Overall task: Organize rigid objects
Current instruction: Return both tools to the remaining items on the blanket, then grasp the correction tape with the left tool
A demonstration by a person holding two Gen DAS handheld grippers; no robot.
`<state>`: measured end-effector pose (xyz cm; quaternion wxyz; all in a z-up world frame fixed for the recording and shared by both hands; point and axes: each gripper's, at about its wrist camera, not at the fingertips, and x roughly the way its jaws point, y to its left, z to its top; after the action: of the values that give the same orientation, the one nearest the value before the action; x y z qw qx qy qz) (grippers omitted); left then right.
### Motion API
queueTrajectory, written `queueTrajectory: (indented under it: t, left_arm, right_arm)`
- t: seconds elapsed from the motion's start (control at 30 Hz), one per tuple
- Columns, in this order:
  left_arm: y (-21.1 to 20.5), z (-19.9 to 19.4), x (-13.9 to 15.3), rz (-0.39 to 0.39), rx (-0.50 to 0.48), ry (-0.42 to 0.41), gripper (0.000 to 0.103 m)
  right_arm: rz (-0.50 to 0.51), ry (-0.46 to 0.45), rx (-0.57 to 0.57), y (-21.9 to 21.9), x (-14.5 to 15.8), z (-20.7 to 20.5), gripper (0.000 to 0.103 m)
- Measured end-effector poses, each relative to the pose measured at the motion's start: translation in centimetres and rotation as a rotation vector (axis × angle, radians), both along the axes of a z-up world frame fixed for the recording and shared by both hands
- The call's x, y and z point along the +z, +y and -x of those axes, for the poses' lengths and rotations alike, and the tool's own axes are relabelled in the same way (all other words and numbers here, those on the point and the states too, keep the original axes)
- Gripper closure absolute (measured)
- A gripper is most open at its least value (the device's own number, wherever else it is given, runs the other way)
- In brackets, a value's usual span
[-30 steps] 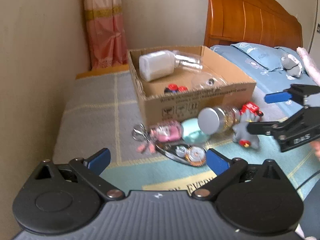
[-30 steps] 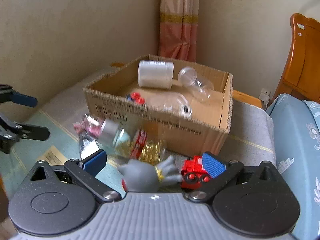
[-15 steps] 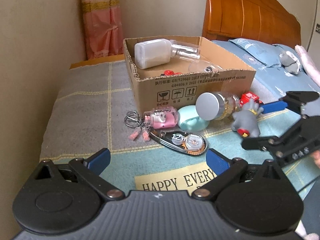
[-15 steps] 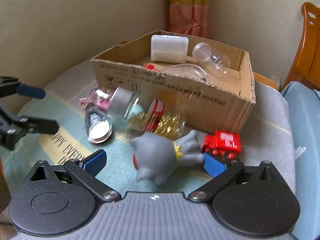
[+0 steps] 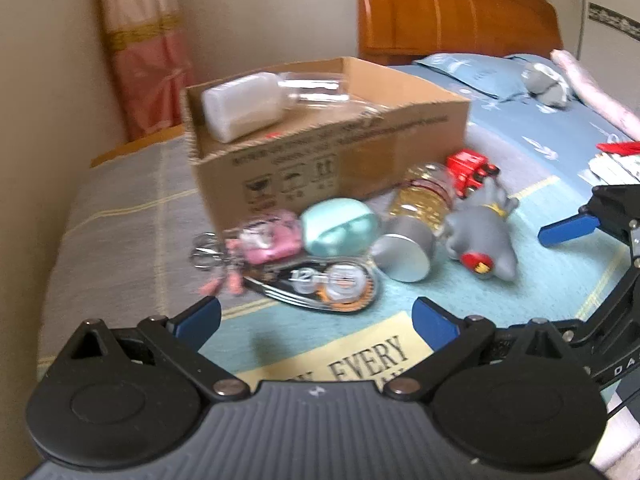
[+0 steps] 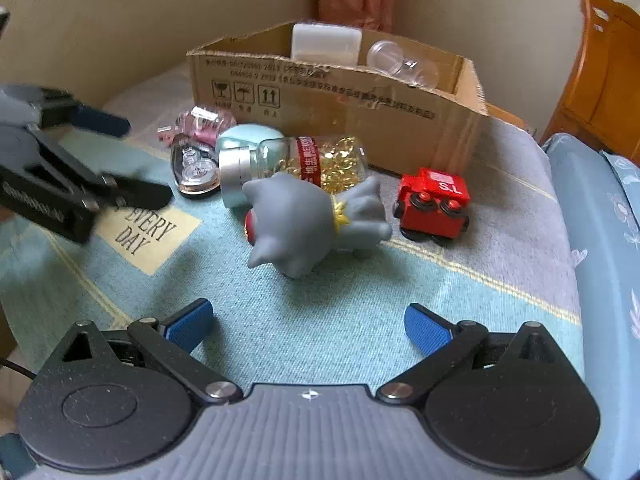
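A cardboard box (image 5: 332, 152) (image 6: 360, 108) holds a white container (image 5: 240, 106) and clear bottles. In front of it lie a pink keychain (image 5: 264, 238), a mint case (image 5: 340, 226), a correction tape (image 5: 324, 280), a capsule jar (image 6: 296, 160), a grey figure (image 6: 308, 220) and a red toy truck (image 6: 434, 204). My left gripper (image 5: 316, 318) is open and empty, just short of the correction tape. My right gripper (image 6: 308, 324) is open and empty, short of the grey figure.
The things lie on a blanket with a yellow "EVERY DAY" patch (image 6: 148, 232). A beige wall runs along the left (image 5: 40, 120). A wooden headboard (image 5: 452, 12) and blue bedding (image 5: 540, 120) lie to the right, a pink curtain (image 5: 144, 60) behind.
Both grippers have drawn back and dropped lower toward the blanket, both open throughout. The left one has turned right. The objects have not moved.
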<state>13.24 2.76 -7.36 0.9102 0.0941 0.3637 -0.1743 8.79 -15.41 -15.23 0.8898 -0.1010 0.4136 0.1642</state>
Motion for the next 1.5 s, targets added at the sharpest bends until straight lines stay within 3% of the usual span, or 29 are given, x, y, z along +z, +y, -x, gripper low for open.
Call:
queueTrajectory:
  t: [0.23, 0.9, 1.03, 1.33, 1.5]
  left_arm:
    - [0.0, -1.4, -1.7, 0.031, -0.019, 0.058, 0.004]
    - [0.0, -4.3, -2.0, 0.031, -0.098, 0.036, 0.001]
    - [-0.1, -4.0, -1.6, 0.032, -0.115, 0.044, 0.014]
    - [0.1, -0.6, -1.3, 0.011, -0.086, 0.096, 0.014]
    - [0.2, 0.1, -1.4, 0.013, -0.075, 0.086, 0.010]
  right_arm:
    - [-0.034, -0.021, -0.044, -0.9, -0.4, 0.2, 0.000]
    - [-0.051, -0.058, -0.043, -1.3, -0.5, 0.1, 0.000]
    - [-0.051, -0.059, -0.051, -1.2, -0.4, 0.2, 0.000]
    - [-0.052, -0.061, -0.055, -1.4, -0.3, 0.6, 0.000]
    - [-0.052, -0.062, -0.061, -1.3, -0.3, 0.6, 0.000]
